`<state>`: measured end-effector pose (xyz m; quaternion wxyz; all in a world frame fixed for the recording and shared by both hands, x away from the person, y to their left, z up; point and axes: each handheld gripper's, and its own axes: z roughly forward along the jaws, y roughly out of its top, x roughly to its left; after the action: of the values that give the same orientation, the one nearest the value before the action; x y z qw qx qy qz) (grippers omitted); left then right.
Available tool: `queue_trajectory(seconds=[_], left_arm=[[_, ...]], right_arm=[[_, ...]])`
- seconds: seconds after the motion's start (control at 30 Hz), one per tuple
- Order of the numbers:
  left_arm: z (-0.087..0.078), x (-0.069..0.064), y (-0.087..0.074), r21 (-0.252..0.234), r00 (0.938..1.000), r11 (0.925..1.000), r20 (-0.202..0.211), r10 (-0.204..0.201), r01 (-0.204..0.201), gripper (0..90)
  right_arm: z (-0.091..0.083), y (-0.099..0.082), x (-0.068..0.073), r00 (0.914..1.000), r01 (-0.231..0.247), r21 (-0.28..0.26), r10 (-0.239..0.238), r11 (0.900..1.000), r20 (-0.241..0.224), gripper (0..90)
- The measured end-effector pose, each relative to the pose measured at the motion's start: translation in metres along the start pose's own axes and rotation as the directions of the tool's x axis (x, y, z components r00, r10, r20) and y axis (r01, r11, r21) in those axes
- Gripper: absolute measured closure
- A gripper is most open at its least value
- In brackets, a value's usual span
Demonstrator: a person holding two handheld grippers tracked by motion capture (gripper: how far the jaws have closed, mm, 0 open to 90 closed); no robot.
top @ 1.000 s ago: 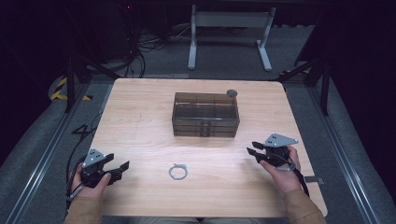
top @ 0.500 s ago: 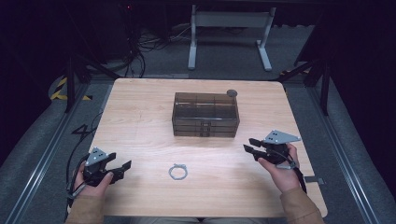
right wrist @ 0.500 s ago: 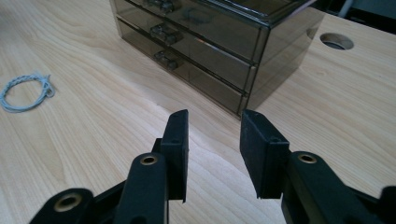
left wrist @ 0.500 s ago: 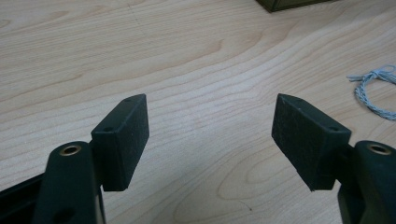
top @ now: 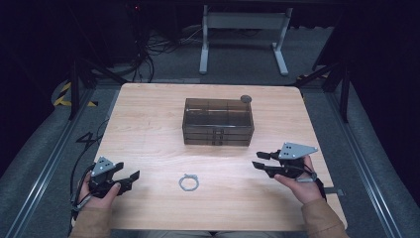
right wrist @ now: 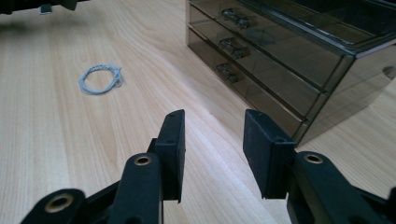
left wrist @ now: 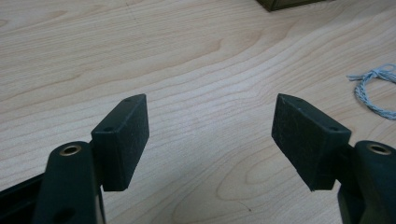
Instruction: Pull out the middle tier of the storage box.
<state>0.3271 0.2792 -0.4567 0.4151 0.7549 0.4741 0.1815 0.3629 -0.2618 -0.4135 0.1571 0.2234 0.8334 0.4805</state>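
R tongs (top: 257, 165) wider; ring (top: 188, 182) btwn both tongs.

Both grippers black: left gripper (top: 130, 177), right gripper (top: 260, 164), each w/ grey three-cornered plate on top. Pads (left wrist: 126, 135) flat, rectangular, matte; brass-ringed holes in the jaw arms. Black cable off left. Tan sleeves (top: 322, 219).

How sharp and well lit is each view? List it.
High view: table lit evenly, surroundings dark, slightly soft. Left gripper view: sharp wood grain, cord loop cut by the edge. Right gripper view: drawer box shows reflections, its far end soft.
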Motion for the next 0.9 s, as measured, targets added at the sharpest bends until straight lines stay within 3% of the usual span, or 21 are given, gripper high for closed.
queue_trajectory(seconds=[0.23,0.3,0.37,0.4,0.43,0.47,0.5,0.57,0.83,0.87,0.9], left_arm=[[0.000,0.000,0.000,0.000,1.0000,1.0000,0.000,-0.001,0.001,28.3],[0.000,0.000,0.000,0.000,1.0000,1.0000,0.000,-0.001,0.001,28.2],[0.000,0.000,0.000,0.001,1.0000,1.0000,-0.001,-0.001,0.001,28.2],[0.000,0.000,0.000,0.000,1.0000,1.0000,-0.001,-0.001,0.001,28.2],[0.000,0.000,0.000,0.000,1.0000,1.0000,-0.002,0.000,0.000,28.2],[0.000,0.000,0.000,-0.001,1.0000,1.0000,-0.002,0.000,0.000,28.2],[0.000,0.000,0.000,-0.001,1.0000,1.0000,-0.002,0.000,0.000,28.2],[0.000,0.000,0.000,-0.001,1.0000,1.0000,-0.002,0.000,0.000,28.1],[0.000,0.000,0.000,-0.001,1.0000,1.0000,-0.003,0.000,0.000,28.1],[0.000,0.000,0.000,-0.001,1.0000,1.0000,-0.003,0.000,0.000,28.1],[0.000,0.000,0.000,-0.001,1.0000,1.0000,-0.003,-0.001,0.001,28.1]], right_arm=[[0.000,0.001,0.004,0.9972,0.066,-0.069,-0.068,0.9954,-0.031,61.3],[0.000,0.001,0.004,0.9964,0.078,-0.073,-0.080,0.9942,-0.027,61.4],[0.000,0.002,0.008,0.9896,0.144,-0.069,-0.143,0.9872,0.020,62.0],[0.000,0.002,0.008,0.9896,0.144,-0.069,-0.143,0.9872,0.020,62.0],[0.000,0.003,0.010,0.9854,0.169,-0.065,-0.168,0.9834,0.029,62.3],[0.000,0.005,0.014,0.9755,0.216,-0.058,-0.213,0.9746,0.054,63.0],[0.000,0.005,0.014,0.9755,0.216,-0.058,-0.213,0.9746,0.054,63.0],[0.001,0.006,0.018,0.9628,0.264,-0.050,-0.260,0.9632,0.073,63.2],[0.000,0.007,0.026,0.9282,0.352,-0.006,-0.349,0.9358,0.129,62.9],[0.000,0.007,0.026,0.9282,0.352,-0.006,-0.349,0.9358,0.129,62.9],[0.000,0.007,0.028,0.9181,0.374,0.005,-0.371,0.9275,0.140,62.9]])
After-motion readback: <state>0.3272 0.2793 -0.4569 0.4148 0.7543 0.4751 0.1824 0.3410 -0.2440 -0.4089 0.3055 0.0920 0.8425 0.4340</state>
